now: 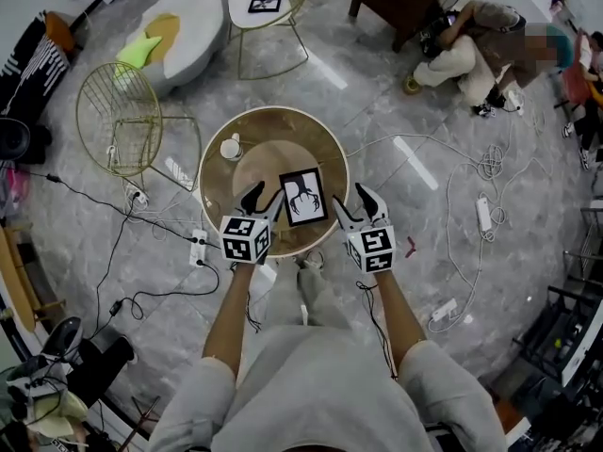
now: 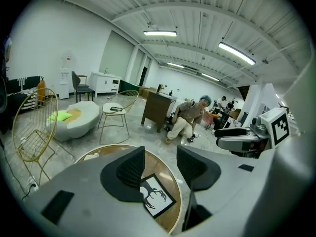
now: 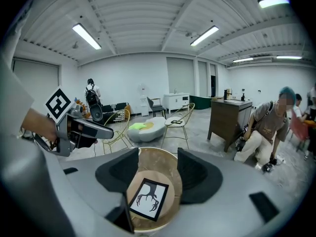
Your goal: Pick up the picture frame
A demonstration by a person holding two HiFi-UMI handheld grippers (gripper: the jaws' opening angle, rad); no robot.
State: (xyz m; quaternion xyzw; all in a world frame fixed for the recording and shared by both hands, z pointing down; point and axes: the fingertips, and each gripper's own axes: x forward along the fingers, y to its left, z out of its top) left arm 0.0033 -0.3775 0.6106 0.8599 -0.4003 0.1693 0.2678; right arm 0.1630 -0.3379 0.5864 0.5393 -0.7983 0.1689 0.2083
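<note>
Picture frame point(image 1: 304, 197) flat on table point(image 1: 224, 172).
We hold left gripper point(image 1: 264, 199) and right gripper point(image 1: 354, 203) wide, empty, flanking it — long axis points away; right perhaps better aligned.

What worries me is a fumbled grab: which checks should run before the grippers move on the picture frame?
1. Picture frame lies flat on the round table: ok.
2. Left gripper open, nothing held: ok.
3. Right gripper open, nothing held: ok.
4. One gripper on each side of the frame: ok.
5. White cup stands apart from the frame: ok.
6. Jaw height relative to the frame's edges: cannot tell.
</note>
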